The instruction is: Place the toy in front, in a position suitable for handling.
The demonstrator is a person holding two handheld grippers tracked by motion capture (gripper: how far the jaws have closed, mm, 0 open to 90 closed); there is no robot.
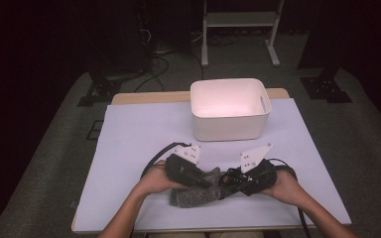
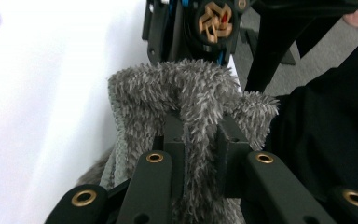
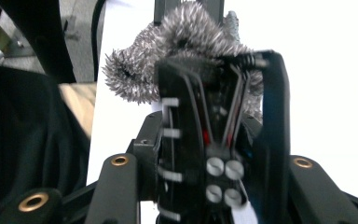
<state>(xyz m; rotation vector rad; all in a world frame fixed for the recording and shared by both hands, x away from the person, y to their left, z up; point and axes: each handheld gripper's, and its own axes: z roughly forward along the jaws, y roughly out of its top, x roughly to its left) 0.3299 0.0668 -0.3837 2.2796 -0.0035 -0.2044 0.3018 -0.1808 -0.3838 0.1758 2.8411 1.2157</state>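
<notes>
A grey fuzzy cloth [image 1: 193, 196] lies near the table's front edge between my two grippers. My left gripper [image 1: 211, 181] comes in from the left. In the left gripper view its jaws [image 2: 200, 126] are shut on a fold of the cloth [image 2: 186, 88], which bulges above them. My right gripper [image 1: 225, 181] meets it from the right, jaws partly apart. In the right gripper view the cloth [image 3: 135, 74] bunches around and beyond its tips [image 3: 219, 60]. Whether the pads press on it is hidden. The right gripper's body [image 2: 214, 18] sits just beyond the cloth.
A white empty bin [image 1: 228, 126] stands at the back middle of the table. A pale sheet [image 1: 144, 129] covers the tabletop. A person's forearms enter from the bottom edge. A white frame stands on the floor behind the table.
</notes>
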